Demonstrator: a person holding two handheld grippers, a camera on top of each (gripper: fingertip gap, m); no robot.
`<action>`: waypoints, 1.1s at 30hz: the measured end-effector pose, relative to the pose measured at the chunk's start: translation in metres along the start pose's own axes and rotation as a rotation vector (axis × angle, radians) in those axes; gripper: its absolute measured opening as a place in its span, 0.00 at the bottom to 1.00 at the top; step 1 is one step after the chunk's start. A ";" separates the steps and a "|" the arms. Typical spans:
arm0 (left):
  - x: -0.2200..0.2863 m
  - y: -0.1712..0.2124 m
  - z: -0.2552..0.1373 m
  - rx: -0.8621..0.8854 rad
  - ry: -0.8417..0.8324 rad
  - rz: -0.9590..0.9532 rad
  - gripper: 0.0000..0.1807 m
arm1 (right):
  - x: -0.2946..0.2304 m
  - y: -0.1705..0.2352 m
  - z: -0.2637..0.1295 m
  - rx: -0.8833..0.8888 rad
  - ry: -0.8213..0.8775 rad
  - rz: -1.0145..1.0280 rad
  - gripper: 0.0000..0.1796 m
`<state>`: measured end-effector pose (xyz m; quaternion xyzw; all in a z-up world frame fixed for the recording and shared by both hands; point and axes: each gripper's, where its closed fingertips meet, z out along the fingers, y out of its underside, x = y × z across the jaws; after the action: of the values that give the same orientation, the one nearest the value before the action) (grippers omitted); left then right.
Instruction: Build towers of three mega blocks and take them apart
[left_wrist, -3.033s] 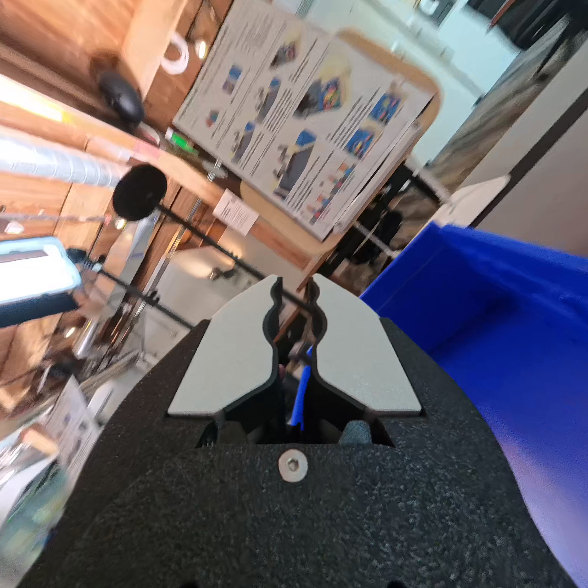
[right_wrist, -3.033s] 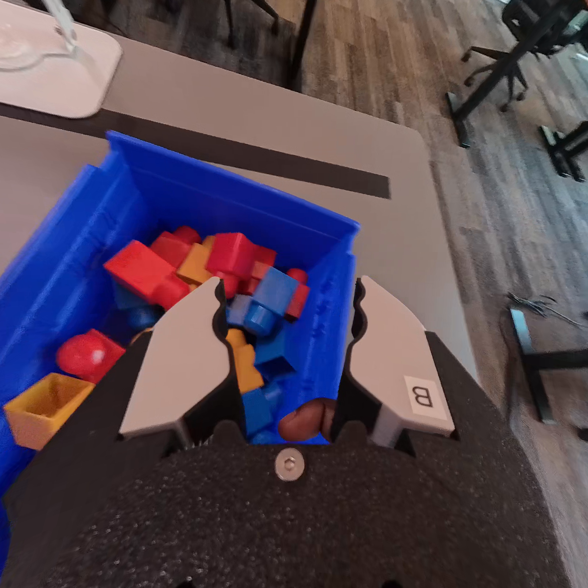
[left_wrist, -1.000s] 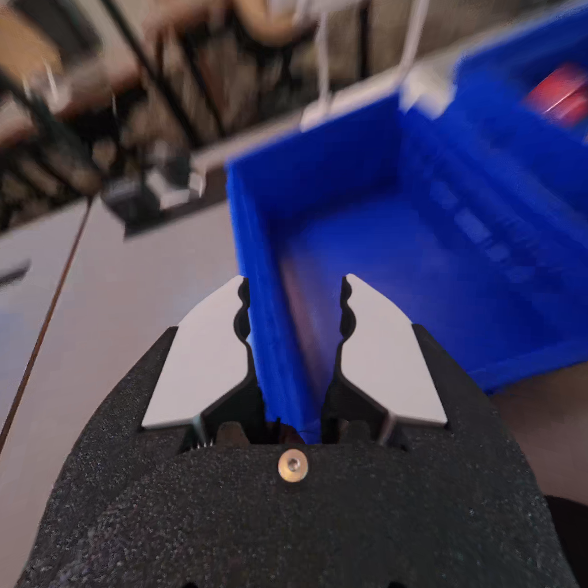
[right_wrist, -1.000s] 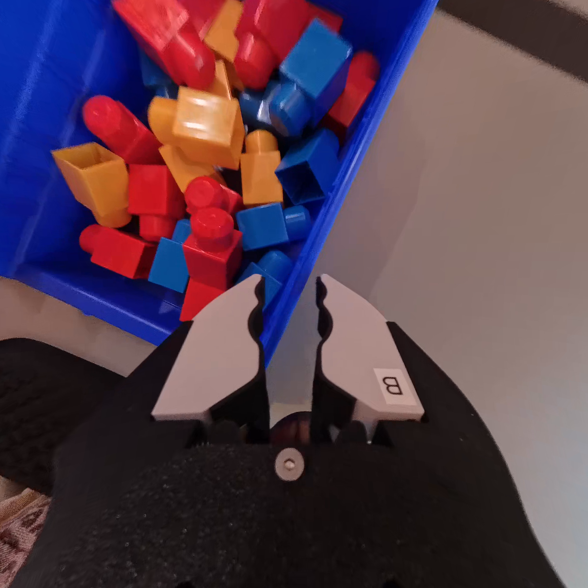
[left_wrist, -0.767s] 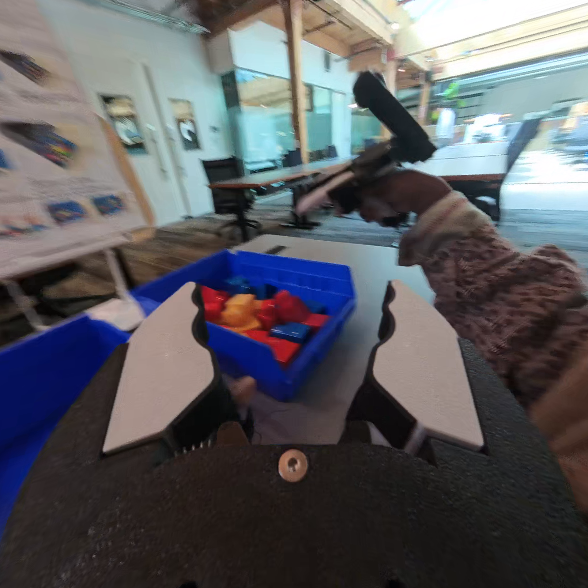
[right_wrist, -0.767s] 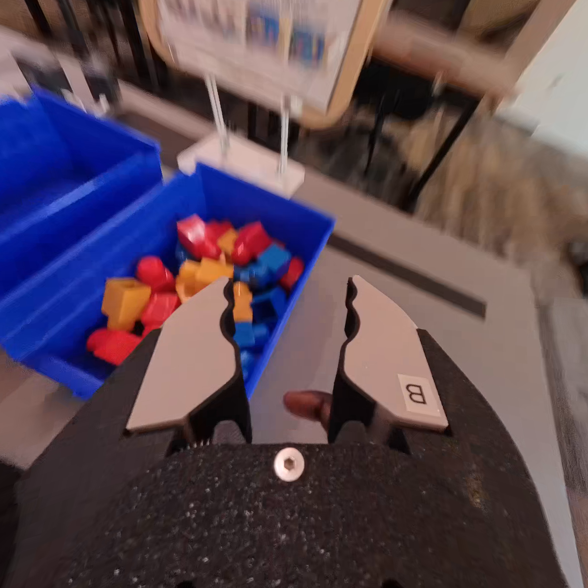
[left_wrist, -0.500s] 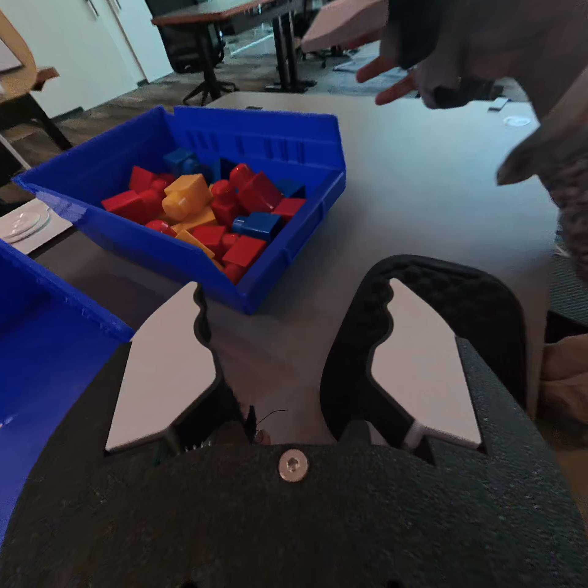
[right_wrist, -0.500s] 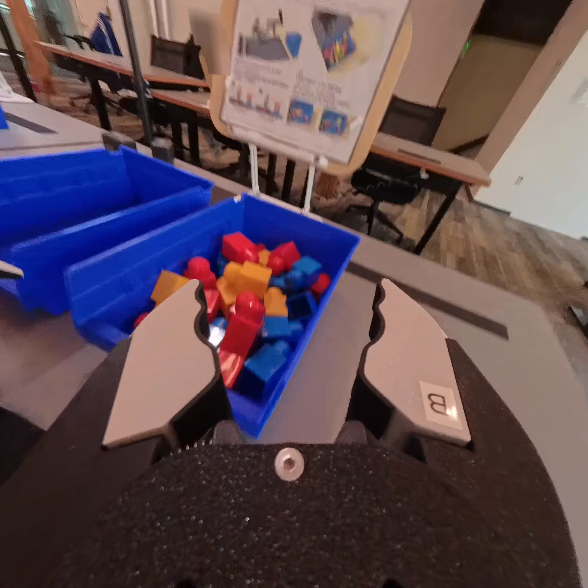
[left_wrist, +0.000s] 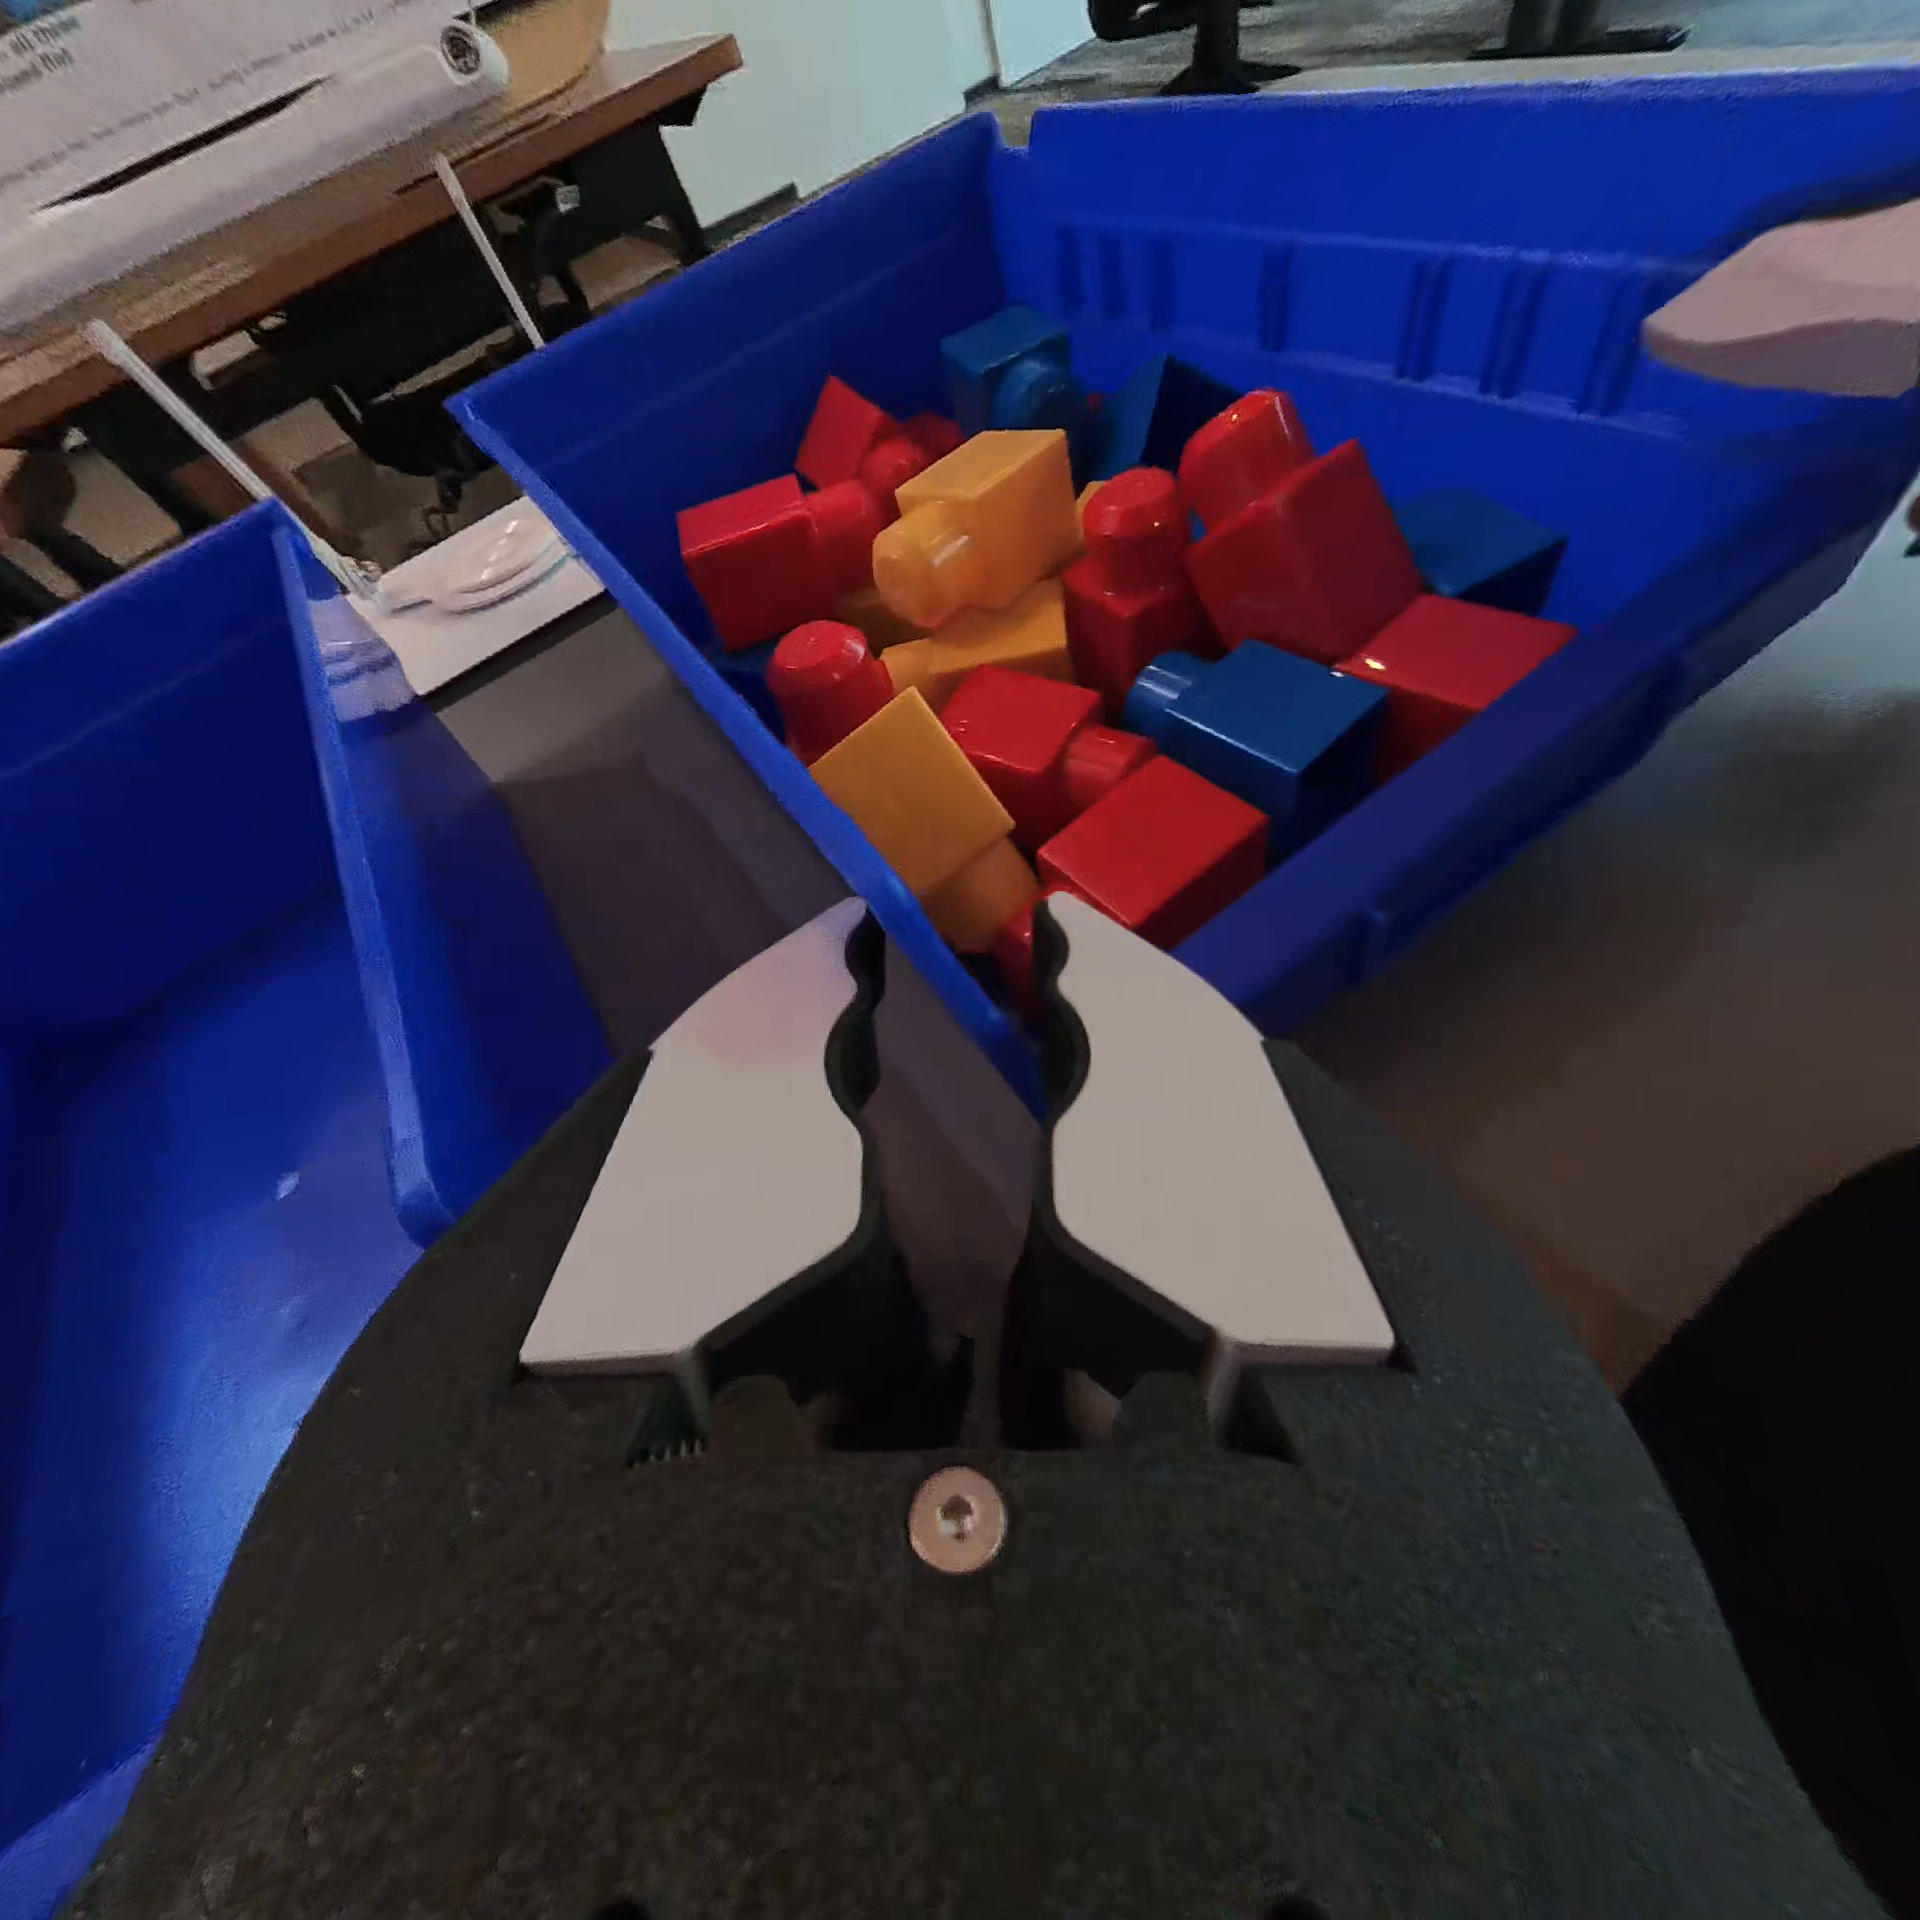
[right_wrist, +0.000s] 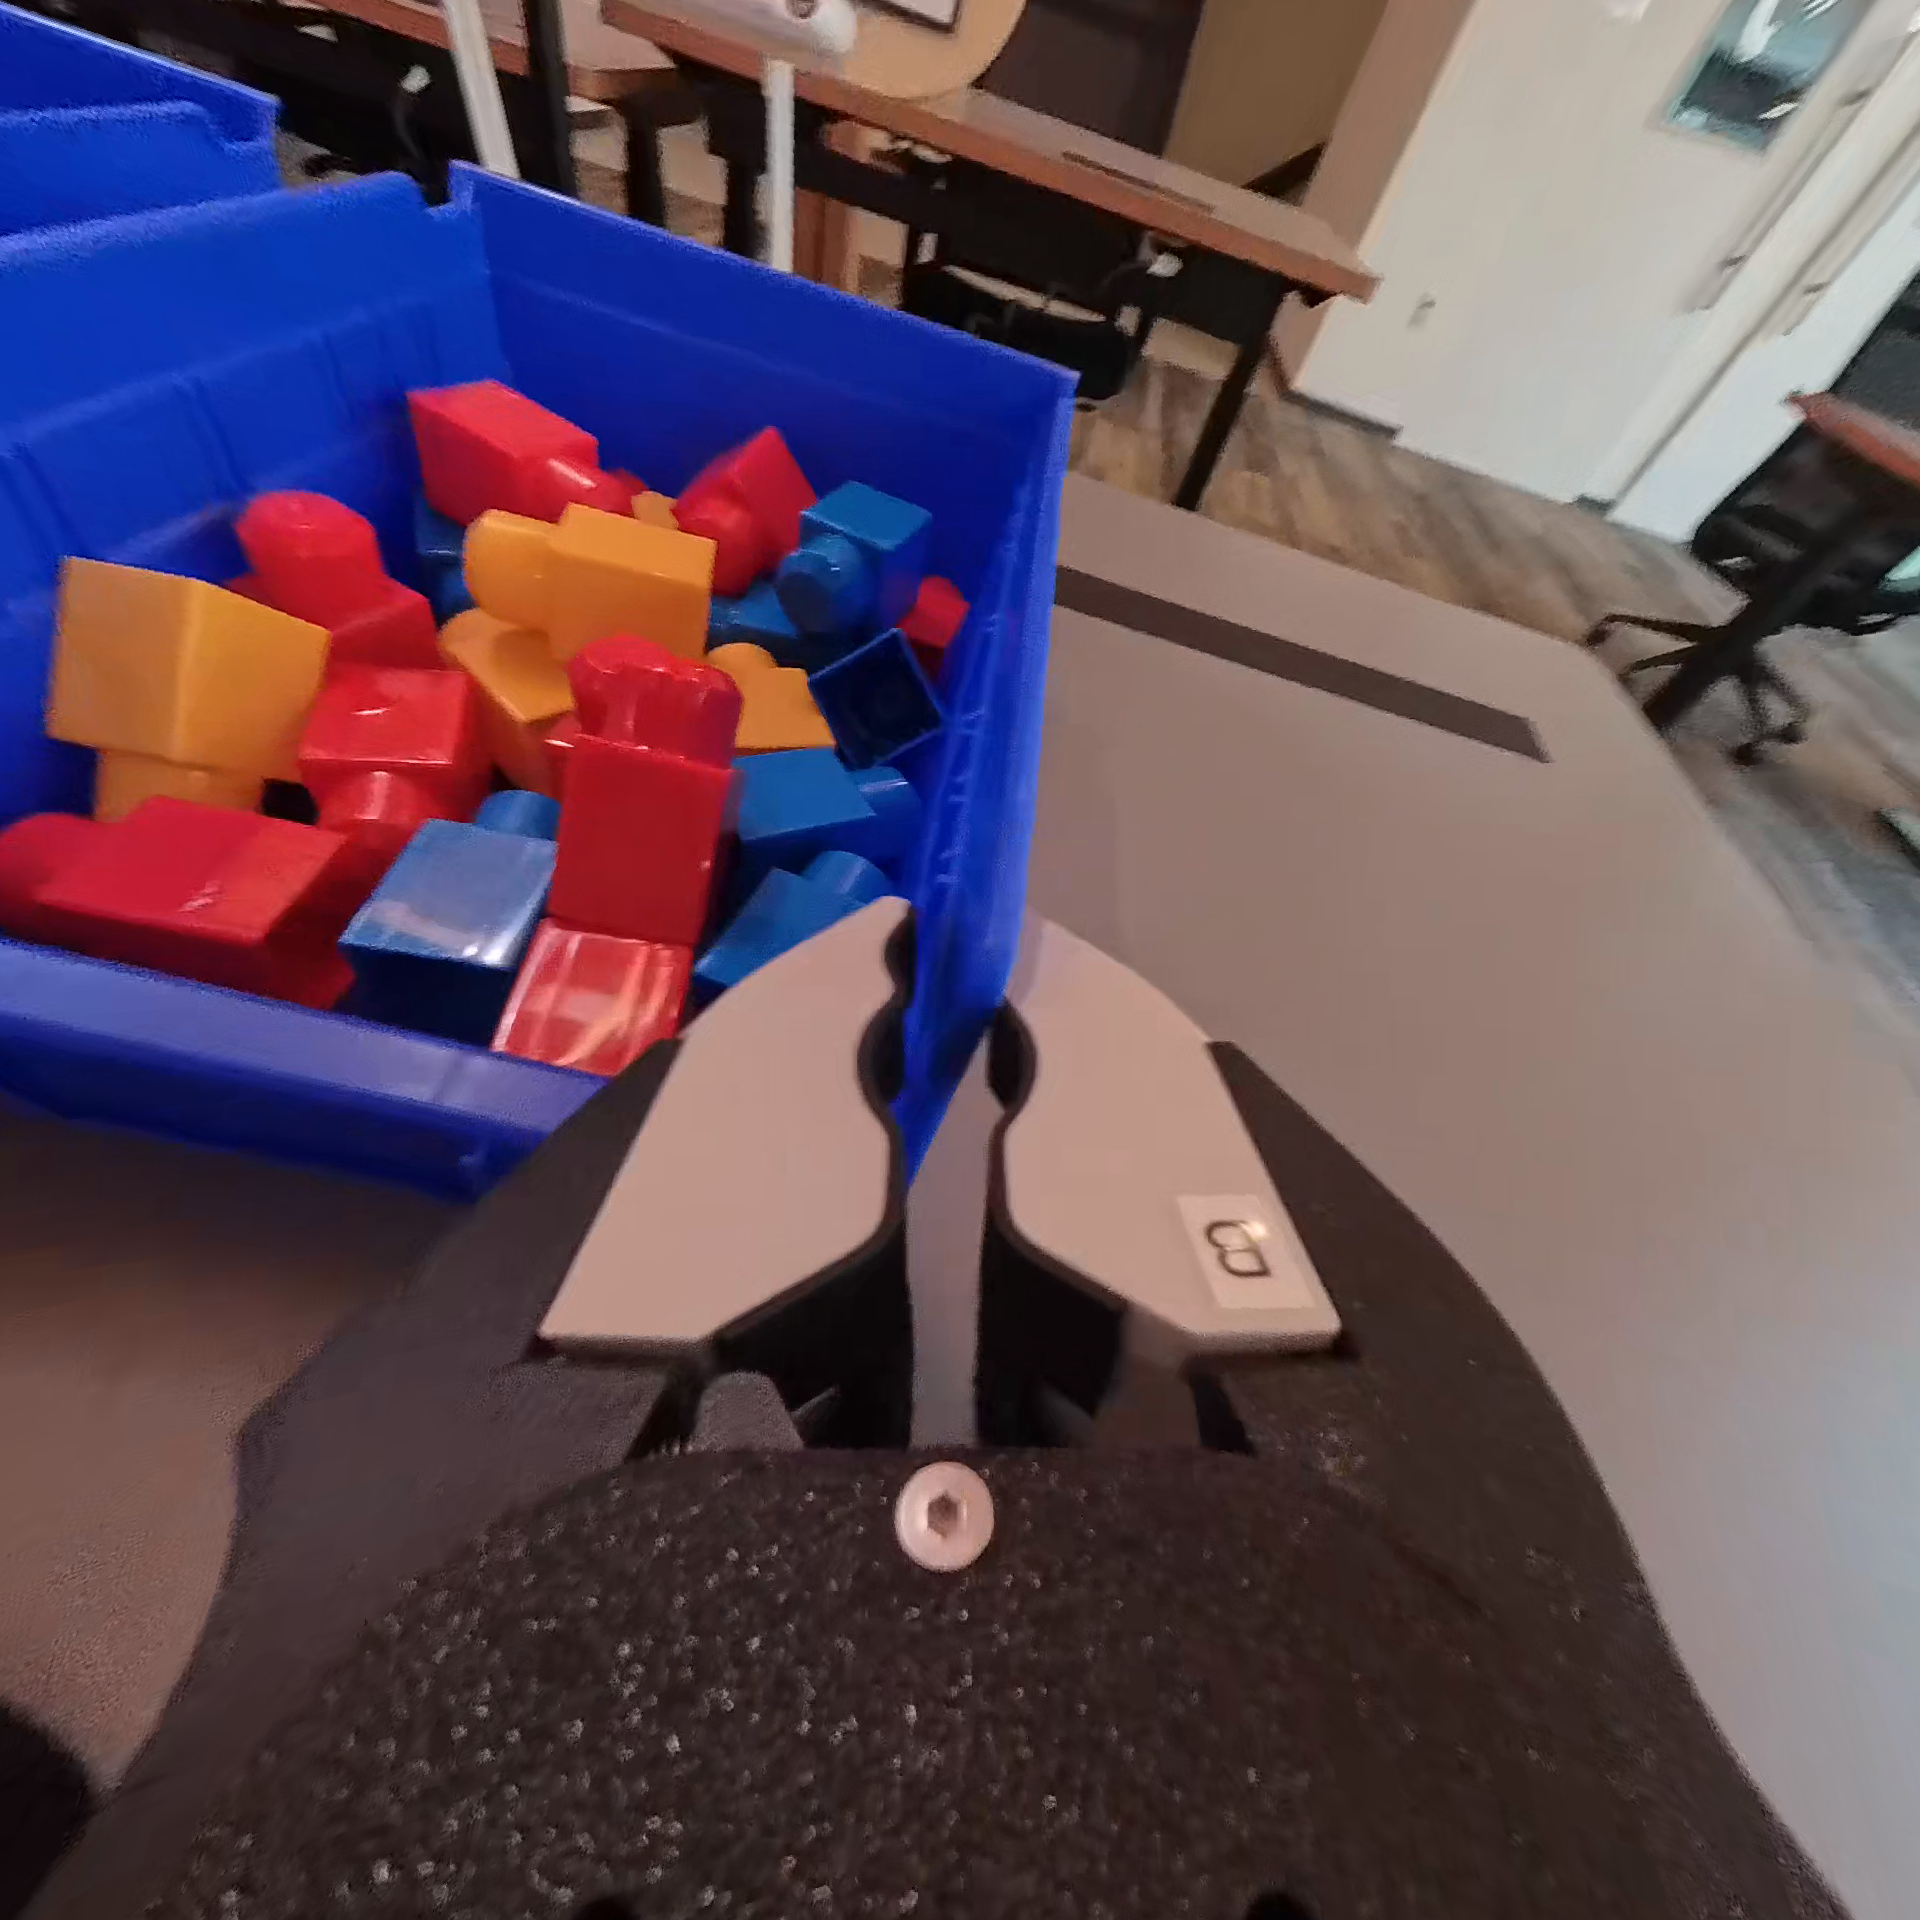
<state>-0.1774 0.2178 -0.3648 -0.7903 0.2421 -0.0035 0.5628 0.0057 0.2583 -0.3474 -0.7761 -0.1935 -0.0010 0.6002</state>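
A blue bin (left_wrist: 1455, 239) on the grey table holds a loose pile of several red, yellow and blue mega blocks, such as a yellow one (left_wrist: 987, 509) and an upright red one (right_wrist: 639, 821). No blocks are stacked outside the bin. My left gripper (left_wrist: 951, 935) straddles the bin's left wall near its front corner, jaws closed onto the wall. My right gripper (right_wrist: 961, 940) straddles the bin's right wall (right_wrist: 977, 727) near the front, jaws closed onto it. A grey finger of the right gripper (left_wrist: 1787, 301) shows blurred at the far right of the left wrist view.
A second blue bin (left_wrist: 156, 831) stands just left of the first; what shows of its inside holds nothing. It also shows in the right wrist view (right_wrist: 104, 135). The grey table (right_wrist: 1455, 987) stretches right. A white stand base (left_wrist: 488, 582), desks and chairs lie behind. One gripper's finger ends stand about 20 cm off the other's.
Half a second ago both grippers were wide open above the table. They have moved down to the block bin and closed, one on each side wall.
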 end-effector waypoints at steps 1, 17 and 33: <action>-0.001 0.000 0.001 0.003 -0.010 0.014 0.14 | 0.001 0.000 -0.001 0.008 0.020 -0.009 0.04; 0.013 -0.006 -0.004 0.071 0.098 0.069 0.15 | 0.012 0.006 -0.021 0.061 0.095 -0.027 0.05; -0.095 -0.078 -0.161 0.719 -0.080 -0.186 0.81 | 0.049 -0.060 -0.071 0.612 0.283 0.131 0.70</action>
<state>-0.2763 0.1313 -0.2113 -0.5603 0.1306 -0.1085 0.8107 0.0493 0.2194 -0.2602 -0.5631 -0.0493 -0.0118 0.8248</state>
